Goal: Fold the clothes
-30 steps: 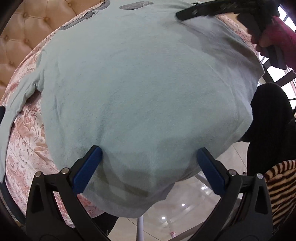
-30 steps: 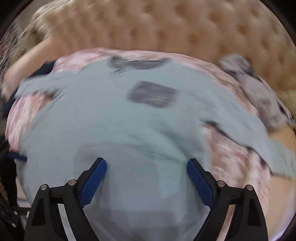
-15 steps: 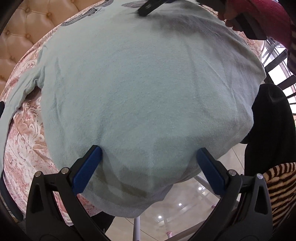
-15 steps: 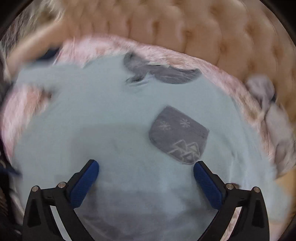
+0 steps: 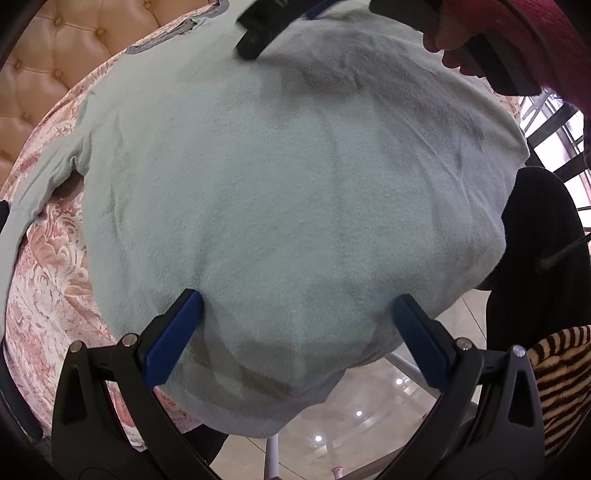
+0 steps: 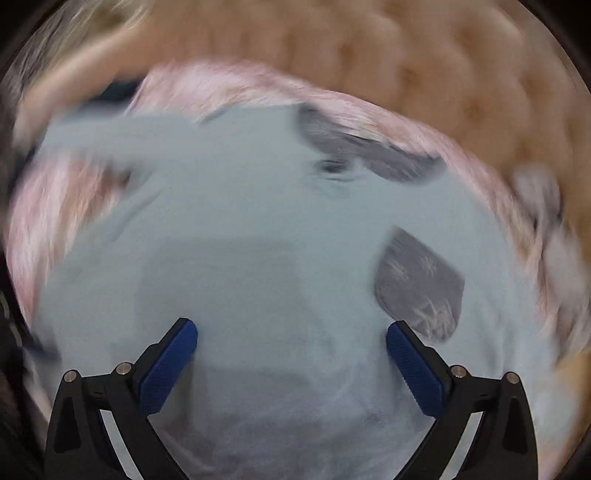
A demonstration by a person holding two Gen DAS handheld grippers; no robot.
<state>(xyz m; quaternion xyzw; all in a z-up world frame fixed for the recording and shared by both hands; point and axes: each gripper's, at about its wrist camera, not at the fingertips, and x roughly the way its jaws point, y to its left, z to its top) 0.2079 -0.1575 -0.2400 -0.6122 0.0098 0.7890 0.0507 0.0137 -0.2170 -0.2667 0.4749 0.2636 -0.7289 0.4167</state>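
A pale green long-sleeved shirt [image 5: 288, 192] lies spread flat on a pink floral tablecloth [image 5: 44, 280], its hem hanging over the near table edge. My left gripper [image 5: 295, 314] is open and empty, just above the hem. My right gripper [image 6: 291, 343] is open and empty over the shirt's chest [image 6: 236, 229], left of a grey pocket [image 6: 421, 288] and below the grey collar [image 6: 369, 155]. The right gripper also shows at the top of the left wrist view [image 5: 273, 26], held by a hand in a red sleeve [image 5: 517, 40].
A tan tufted sofa back [image 6: 424, 62] stands behind the table. Grey-white clothes [image 6: 546, 221] lie at the right. A black garment [image 5: 535, 258] and a tiger-striped fabric [image 5: 557, 387] are at the right of the table edge. Glossy floor [image 5: 369, 417] shows below.
My right gripper has moved forward and left over the shirt toward the collar; the pocket has slid to the right in its view. My left gripper has stayed almost still.
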